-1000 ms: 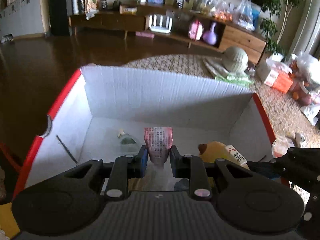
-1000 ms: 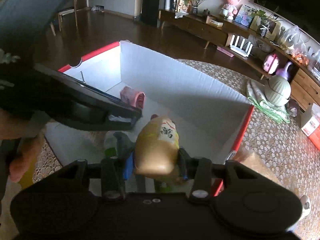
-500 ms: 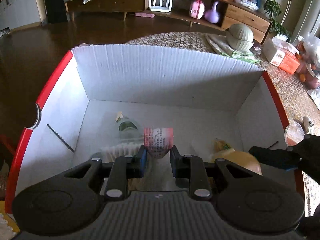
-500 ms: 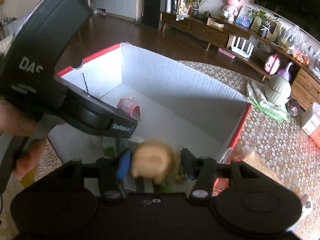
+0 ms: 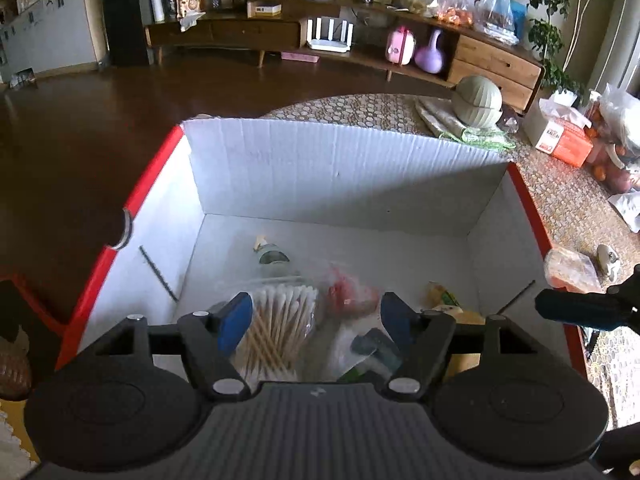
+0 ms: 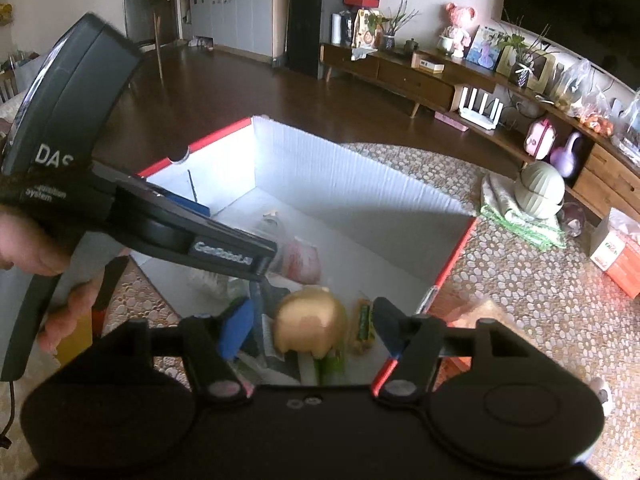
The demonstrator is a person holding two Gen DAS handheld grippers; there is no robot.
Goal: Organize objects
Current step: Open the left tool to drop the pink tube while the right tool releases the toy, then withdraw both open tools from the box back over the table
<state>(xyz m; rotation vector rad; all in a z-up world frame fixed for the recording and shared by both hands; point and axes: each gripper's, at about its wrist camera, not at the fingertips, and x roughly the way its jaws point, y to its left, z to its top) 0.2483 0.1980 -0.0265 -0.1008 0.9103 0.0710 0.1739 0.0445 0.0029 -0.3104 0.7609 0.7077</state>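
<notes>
Big white cardboard box (image 5: 340,168) with red outer sides sits on the patterned tabletop (image 5: 568,208), open top, taking up most of both views; in the right wrist view it is the same box (image 6: 360,196), far corner pointing away. Far right on the tabletop: pale green ribbed round thing (image 5: 478,100) on a folded green cloth (image 5: 464,128), orange and white tissue box (image 5: 560,136) just right of it. Left tool (image 5: 316,322) hangs over the near part of the box, jaws opening, blue pads spread wide and pressing on nothing. Below it on the box floor: clear bag of cotton swabs (image 5: 276,324) near left, pink packet (image 5: 352,294) just right of the swabs and a bit blurred, small greenish item (image 5: 270,252) farther in, dark green packet (image 5: 376,350) near the right pad, all lying loose. Right tool (image 6: 310,326) is over the near right corner of the box, jaws opening too, pads apart. Tan rounded toy (image 6: 312,326) shows between the pads, blurred, with visible gaps on both sides so no pinch; cannot tell if it rests on the floor yet. Small yellow-green snack bar (image 6: 362,326) lies just right of the toy inside the box. In the right wrist view the left tool (image 6: 256,256) crosses from the left, held by a hand (image 6: 24,248), its tip above the pink packet (image 6: 302,260). Wooden sideboard (image 5: 400,56) stands along the far wall with clutter on it.
</notes>
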